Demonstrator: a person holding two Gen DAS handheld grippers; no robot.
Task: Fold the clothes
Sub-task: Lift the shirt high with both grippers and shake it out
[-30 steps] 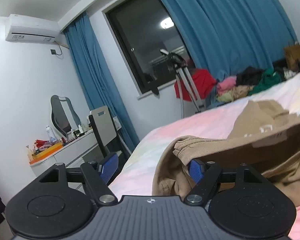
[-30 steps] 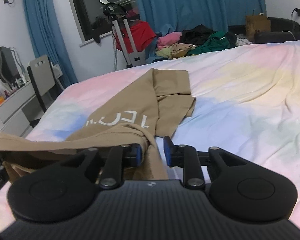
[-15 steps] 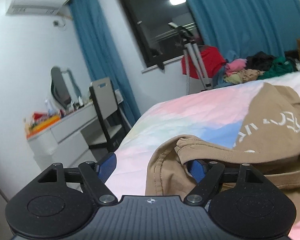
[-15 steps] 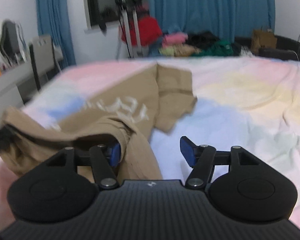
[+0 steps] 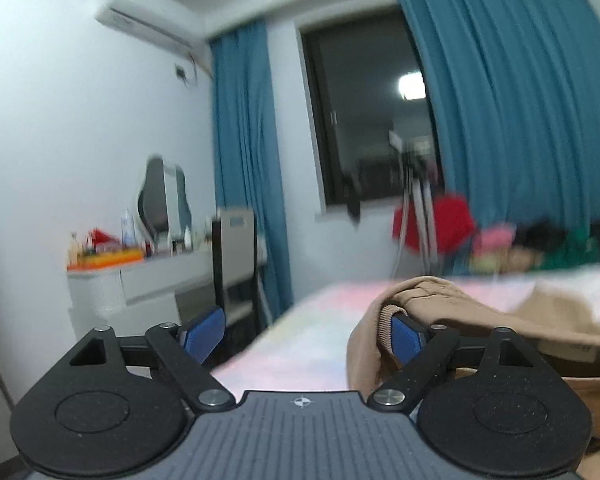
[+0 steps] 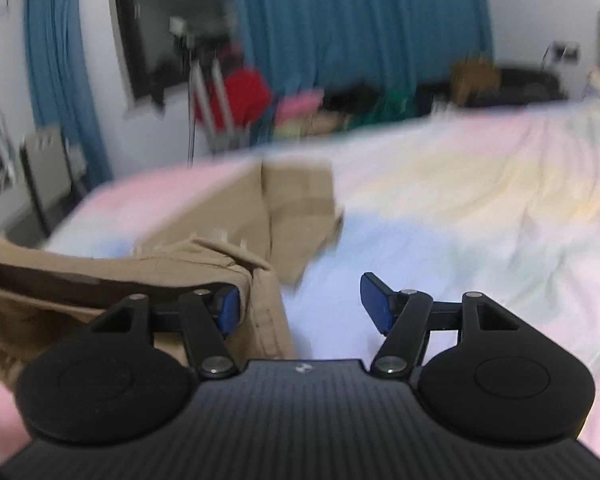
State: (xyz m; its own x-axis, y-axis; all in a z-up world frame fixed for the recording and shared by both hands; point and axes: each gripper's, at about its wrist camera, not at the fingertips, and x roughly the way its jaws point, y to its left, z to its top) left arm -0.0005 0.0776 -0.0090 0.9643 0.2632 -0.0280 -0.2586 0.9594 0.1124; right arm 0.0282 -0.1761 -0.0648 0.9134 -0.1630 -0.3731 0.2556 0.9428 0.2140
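Observation:
A tan T-shirt with white lettering lies on the pastel bedsheet (image 6: pixel 460 216). In the left wrist view its ribbed hem (image 5: pixel 420 300) drapes over my right blue pad (image 5: pixel 406 334); my left gripper (image 5: pixel 304 332) is wide open with nothing between the jaws. In the right wrist view the shirt (image 6: pixel 292 204) stretches away across the bed, and a bunched fold (image 6: pixel 204 264) hangs over my left blue pad (image 6: pixel 226 308). My right gripper (image 6: pixel 300 306) is open. Both views are motion-blurred.
A white dresser (image 5: pixel 140 280) with a mirror and a grey chair (image 5: pixel 236 248) stand left of the bed. A tripod (image 6: pixel 204 92) and a pile of coloured clothes (image 6: pixel 320 112) sit under the blue curtains at the far side.
My right gripper has opened from nearly shut on the shirt fold to wide open. Both grippers have swung, and the views now point higher across the room. The left gripper stays open.

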